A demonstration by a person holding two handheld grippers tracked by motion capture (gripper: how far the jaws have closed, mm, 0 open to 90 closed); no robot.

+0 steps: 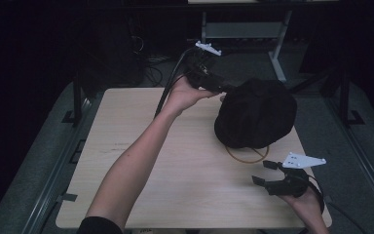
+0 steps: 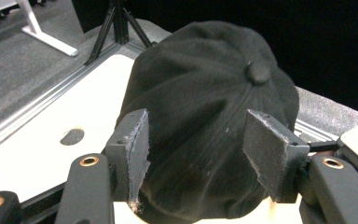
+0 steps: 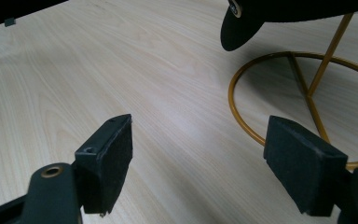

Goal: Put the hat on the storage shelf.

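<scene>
Two hand-held grippers framed a black cap (image 1: 255,113) perched on a gold wire stand (image 1: 247,155) on the surface (image 1: 175,165): the left hand-held gripper (image 1: 222,89), jaws apart, straddled its crown without pinching, while the right hand-held gripper (image 1: 265,171) waited open nearby.

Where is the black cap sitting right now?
In the high view the black cap sits on a gold wire stand at the table's far right. The left claw is at its left edge, and the right claw is nearer the person.
</scene>
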